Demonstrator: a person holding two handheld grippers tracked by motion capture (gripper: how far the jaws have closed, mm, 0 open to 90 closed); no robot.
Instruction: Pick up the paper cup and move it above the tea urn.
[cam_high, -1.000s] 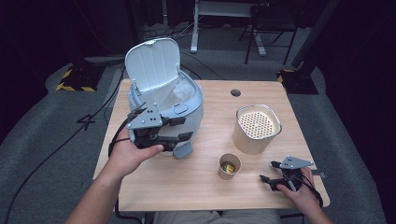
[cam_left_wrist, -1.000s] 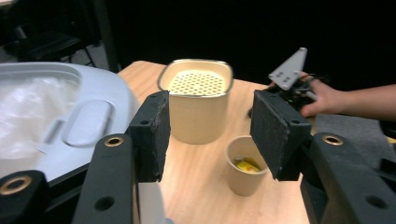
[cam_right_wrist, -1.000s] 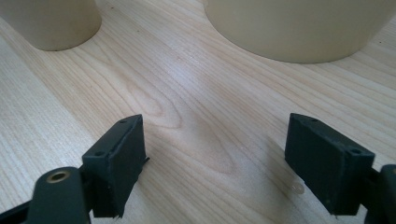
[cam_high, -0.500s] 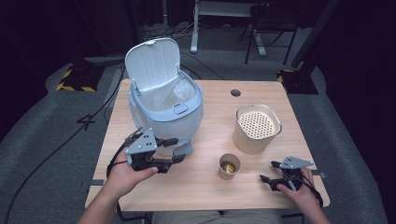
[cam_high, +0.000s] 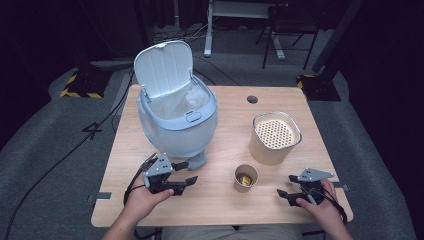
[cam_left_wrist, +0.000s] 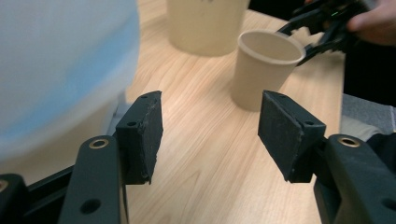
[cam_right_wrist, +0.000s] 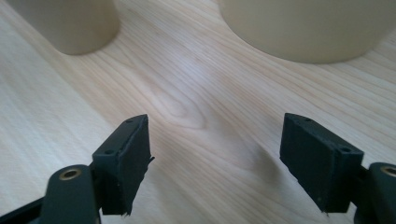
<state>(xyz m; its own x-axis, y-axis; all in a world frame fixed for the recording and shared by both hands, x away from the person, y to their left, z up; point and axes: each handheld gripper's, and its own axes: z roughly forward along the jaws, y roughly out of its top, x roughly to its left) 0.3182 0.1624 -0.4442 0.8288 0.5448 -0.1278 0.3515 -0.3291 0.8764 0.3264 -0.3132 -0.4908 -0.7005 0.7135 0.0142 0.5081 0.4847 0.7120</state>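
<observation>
**Left tool backs away from the open bin, both tools empty**

You are at a wooden counter (cam_high: 225, 150) seen from above. Your left tool (cam_high: 175, 175) has drawn back toward you from the front of the pale blue bin (cam_high: 177, 125); a second ago it sat against the bin's lower front, and now it hovers over bare wood near the counter's left near edge. Its jaws are spread apart with nothing between them.

The bin stands on the far left of the counter, its lid (cam_high: 164, 67) tipped up and open, a clear liner showing inside. With the lid up and the tool clear, the bin looks ready to receive something.

A small paper cup (cam_high: 246, 178) stands near the middle near edge, holding something small and yellowish that is too small to name. In the left gripper view the cup stands ahead of the jaws, slightly right. To the cup's far right sits a beige canister (cam_high: 276, 137) with a perforated top.

Your right tool (cam_high: 295, 192) has not moved: it rests low at the near right corner, jaws released and empty.
</observation>
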